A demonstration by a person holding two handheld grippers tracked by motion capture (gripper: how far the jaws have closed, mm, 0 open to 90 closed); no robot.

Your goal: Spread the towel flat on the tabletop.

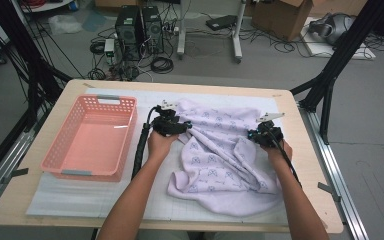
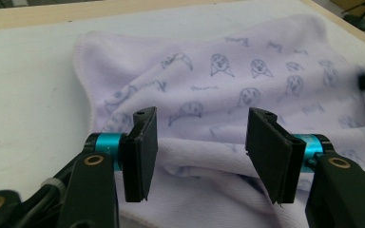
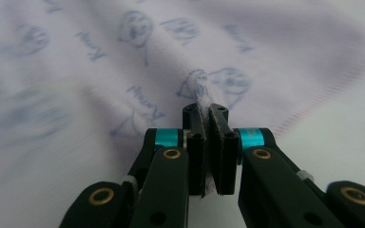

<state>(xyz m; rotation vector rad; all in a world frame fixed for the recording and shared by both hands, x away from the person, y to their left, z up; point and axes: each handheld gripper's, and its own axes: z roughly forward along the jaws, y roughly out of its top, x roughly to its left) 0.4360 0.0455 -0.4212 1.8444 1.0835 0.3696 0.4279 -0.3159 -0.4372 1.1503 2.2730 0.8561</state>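
Observation:
A pale lilac towel printed with small dog faces lies crumpled on the white mat in the high view. My left gripper rests at the towel's left edge; in the left gripper view it stands open, its jaws wide apart over a fold of the towel, pinching nothing. My right gripper sits at the towel's right side. In the right gripper view it is shut on a thin raised ridge of the towel, with cloth showing between the pads.
A pink plastic basket stands empty on the table's left part. The white mat covers most of the wooden table. Behind the table are computer towers, cables and a cardboard box on the floor.

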